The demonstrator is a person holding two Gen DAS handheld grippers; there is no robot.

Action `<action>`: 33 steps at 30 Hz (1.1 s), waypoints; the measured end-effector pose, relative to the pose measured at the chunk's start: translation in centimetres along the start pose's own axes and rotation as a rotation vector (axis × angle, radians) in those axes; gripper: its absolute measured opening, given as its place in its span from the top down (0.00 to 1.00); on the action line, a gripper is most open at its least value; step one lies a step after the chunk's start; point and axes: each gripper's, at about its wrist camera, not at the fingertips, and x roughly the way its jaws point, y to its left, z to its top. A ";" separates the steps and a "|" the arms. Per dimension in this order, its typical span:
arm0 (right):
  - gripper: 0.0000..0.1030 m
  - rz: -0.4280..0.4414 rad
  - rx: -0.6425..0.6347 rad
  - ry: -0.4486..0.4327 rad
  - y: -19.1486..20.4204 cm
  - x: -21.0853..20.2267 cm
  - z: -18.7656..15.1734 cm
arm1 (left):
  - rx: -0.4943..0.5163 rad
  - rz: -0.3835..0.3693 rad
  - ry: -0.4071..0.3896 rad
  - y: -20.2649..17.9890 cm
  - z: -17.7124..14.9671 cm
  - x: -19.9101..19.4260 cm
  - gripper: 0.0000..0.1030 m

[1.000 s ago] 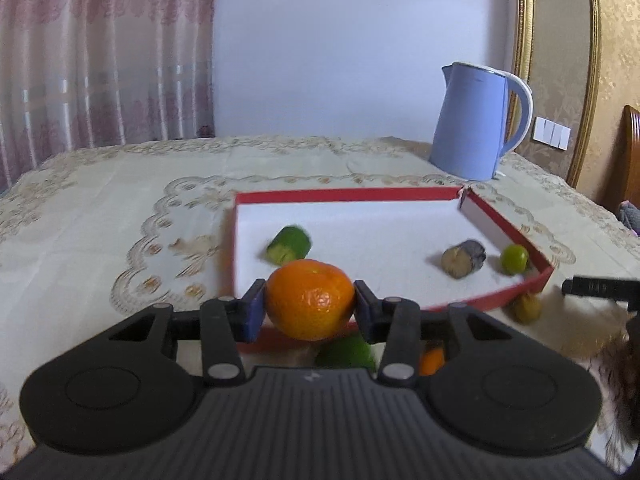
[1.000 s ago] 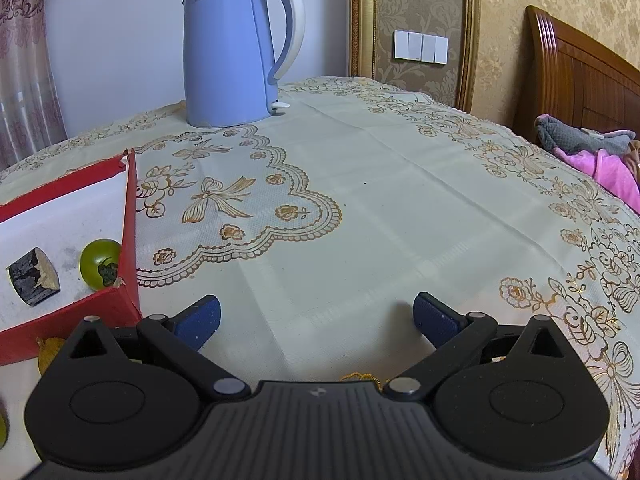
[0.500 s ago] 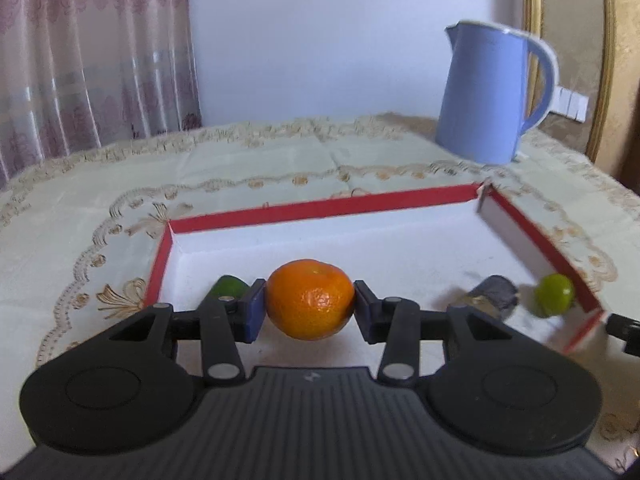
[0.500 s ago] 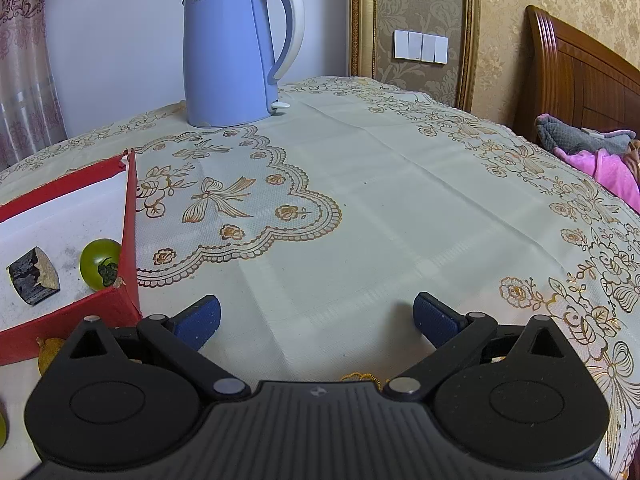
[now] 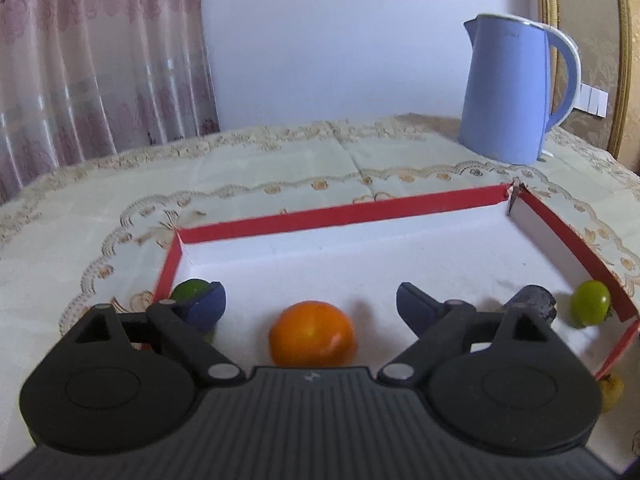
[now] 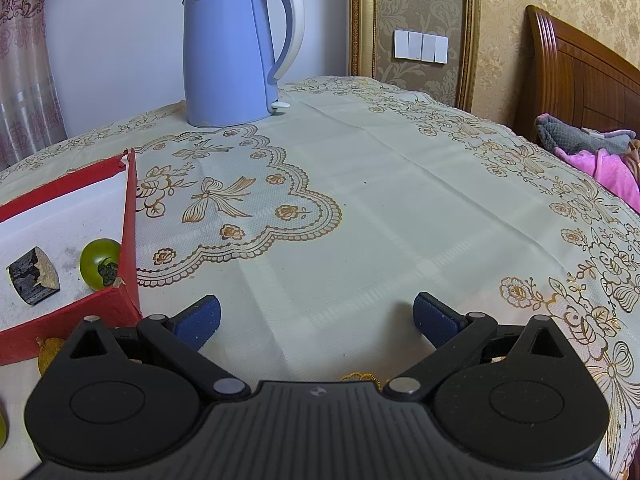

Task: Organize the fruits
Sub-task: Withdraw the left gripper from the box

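Note:
My left gripper [image 5: 311,305] is open above the red-rimmed white tray [image 5: 340,213]. An orange mandarin [image 5: 312,334] lies on the tray floor between and just below its fingers, free of them. In the tray also lie a green fruit [image 5: 190,290] at the left, partly behind the left finger, a dark stub of fruit [image 5: 534,305] and a small green tomato [image 5: 590,307] at the right. My right gripper [image 6: 316,318] is open and empty over the tablecloth, right of the tray [image 6: 129,216]; the stub [image 6: 34,276] and tomato [image 6: 100,264] show there too.
A blue electric kettle [image 5: 516,92] stands at the back right of the table, also in the right wrist view [image 6: 236,48]. A small yellowish fruit [image 5: 610,392] lies outside the tray's near right corner [image 6: 50,354]. A bed with pink and grey cloth [image 6: 592,152] is beyond the table's right edge.
My left gripper moved forward over the tray, opened and let go of the mandarin, which now rests on the tray floor. The right gripper has not moved.

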 end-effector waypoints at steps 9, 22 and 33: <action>0.00 0.000 0.000 0.000 0.0 0.0 0.0 | -0.084 -0.021 -0.076 3.3 -1.8 -7.0 0.05; 0.00 0.001 0.000 0.000 0.0 0.0 0.0 | -0.105 -0.002 -0.038 4.2 -7.1 -12.0 0.02; 0.00 0.003 0.002 -0.001 0.0 0.0 0.0 | -0.146 0.002 0.030 3.3 -7.9 -9.3 0.02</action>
